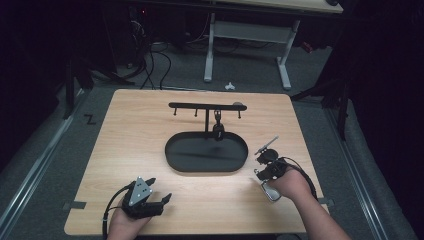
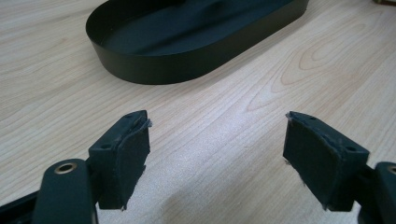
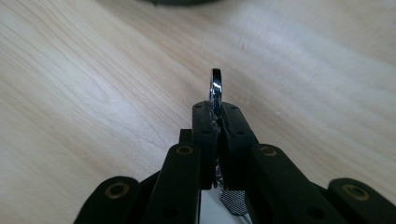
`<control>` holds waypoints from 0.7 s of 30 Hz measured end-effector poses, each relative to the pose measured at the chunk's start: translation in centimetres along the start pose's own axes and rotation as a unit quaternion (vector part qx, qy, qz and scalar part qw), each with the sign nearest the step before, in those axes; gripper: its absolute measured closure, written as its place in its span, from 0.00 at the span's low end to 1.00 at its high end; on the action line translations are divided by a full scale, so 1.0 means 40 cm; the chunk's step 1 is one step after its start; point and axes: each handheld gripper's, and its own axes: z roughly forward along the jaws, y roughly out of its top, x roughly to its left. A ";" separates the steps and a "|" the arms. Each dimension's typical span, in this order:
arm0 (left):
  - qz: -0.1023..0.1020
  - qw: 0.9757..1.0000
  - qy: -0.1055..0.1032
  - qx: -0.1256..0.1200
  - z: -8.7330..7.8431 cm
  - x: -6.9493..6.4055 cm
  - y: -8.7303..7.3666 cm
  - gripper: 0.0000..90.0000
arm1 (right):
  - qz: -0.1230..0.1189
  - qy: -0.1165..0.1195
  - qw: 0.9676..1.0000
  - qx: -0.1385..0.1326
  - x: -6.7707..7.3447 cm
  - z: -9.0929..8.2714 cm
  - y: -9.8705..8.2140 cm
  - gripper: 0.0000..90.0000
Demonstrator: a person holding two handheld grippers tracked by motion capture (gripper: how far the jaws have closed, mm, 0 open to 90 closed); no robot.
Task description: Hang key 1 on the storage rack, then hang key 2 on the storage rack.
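My right gripper (image 3: 218,112) is shut on a thin shiny metal ring (image 3: 215,86), which stands on edge and pokes out past the jaw tips just above the wooden table. A grey mesh-patterned piece (image 3: 232,201) shows below the jaws. In the high view the right gripper (image 1: 261,162) sits right of the black oval tray (image 1: 172,150), and a silvery piece (image 1: 270,191) lies by the hand. My left gripper (image 1: 160,189) rests near the front edge, open, with nothing between its pads (image 2: 128,154).
A black stand with a hooked crossbar (image 1: 207,106) rises from the tray's far side; a small dark item (image 1: 218,127) hangs from one hook. The tray wall (image 2: 187,65) lies ahead of the left gripper. Bare wood (image 1: 130,130) spreads left of the tray.
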 end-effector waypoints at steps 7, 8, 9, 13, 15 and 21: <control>0.002 1.000 -0.003 -0.006 0.000 -0.003 0.005 0.26 | 0.010 -0.003 0.999 -0.054 -0.016 -0.102 0.007 0.96; 0.001 1.000 -0.003 -0.007 0.001 -0.002 0.005 0.26 | 0.018 -0.002 0.998 -0.058 -0.017 -0.116 0.007 0.96; 0.000 1.000 -0.003 -0.007 0.001 -0.002 0.005 0.26 | 0.015 -0.005 0.998 -0.062 -0.018 -0.122 0.008 0.96; 0.003 1.000 -0.004 -0.005 0.005 0.001 0.006 0.26 | 0.013 -0.012 0.997 -0.072 -0.016 -0.154 0.017 0.96; 0.003 1.000 -0.004 -0.005 0.005 -0.001 0.007 0.26 | 0.012 -0.016 0.997 -0.075 -0.015 -0.164 0.024 0.96; 0.004 1.000 -0.007 -0.005 0.007 -0.004 0.004 0.26 | 0.004 -0.018 0.996 -0.087 -0.004 -0.190 0.051 0.96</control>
